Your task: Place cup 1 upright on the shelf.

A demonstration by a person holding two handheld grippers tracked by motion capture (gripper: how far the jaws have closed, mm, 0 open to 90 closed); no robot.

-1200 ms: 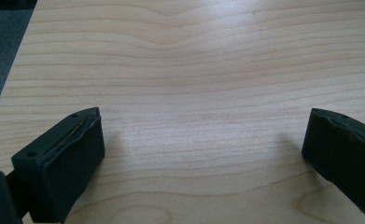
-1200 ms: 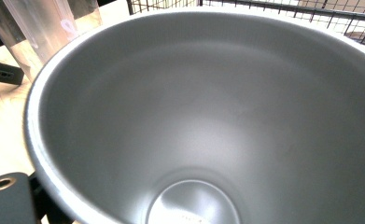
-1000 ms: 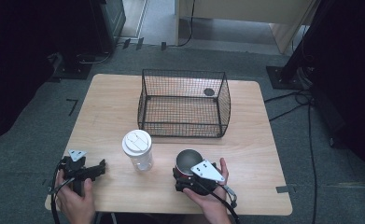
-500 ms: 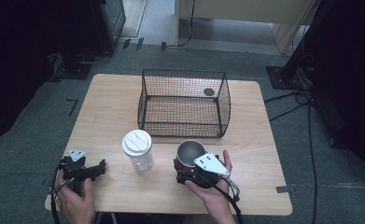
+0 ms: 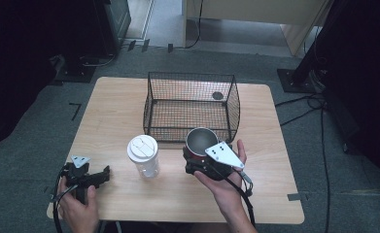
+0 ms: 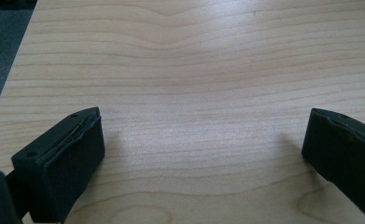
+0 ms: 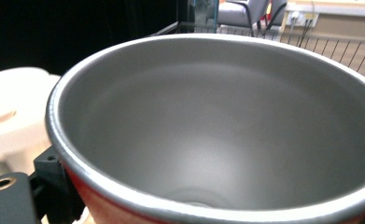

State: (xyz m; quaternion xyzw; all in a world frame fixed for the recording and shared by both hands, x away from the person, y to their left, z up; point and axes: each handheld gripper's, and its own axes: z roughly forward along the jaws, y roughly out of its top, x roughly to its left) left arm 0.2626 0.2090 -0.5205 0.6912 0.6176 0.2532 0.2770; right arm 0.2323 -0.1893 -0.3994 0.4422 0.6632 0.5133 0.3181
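cup (image 5: 200,141) is the thing being moved here. in the high view it sits a little right of the middle of the frame, in the lower half, held up by the right gripper (image 5: 193,156). the claw is closed on the side of the cup, low down by its red wall, so the open mouth stays up and nothing could spill out. i think it is gripped from the side like this so it can be carried over the wire wall of the basket (image 5: 191,104), which stands just above it in the picture, near the middle of the frame. the cup looks lifted off the table (image 5: 129,111), close to the front wall of the basket.

the left gripper (image 5: 93,177) rests at the lower left of the high view, well apart from the cup. its claw is open, with bare wood between the two black pads (image 6: 75,154) in the left gripper view. it seems to be waiting out of the way so the other hand has room.

a clear cup with a white lid (image 5: 143,154) stands upright just left of the held cup. it is not touched.

the held cup is round and wide at the top. in the right gripper view its inside (image 7: 227,126) is dull grey metal with a smooth shiny rim, and it looks empty. the outside is red near the bottom edge of that view
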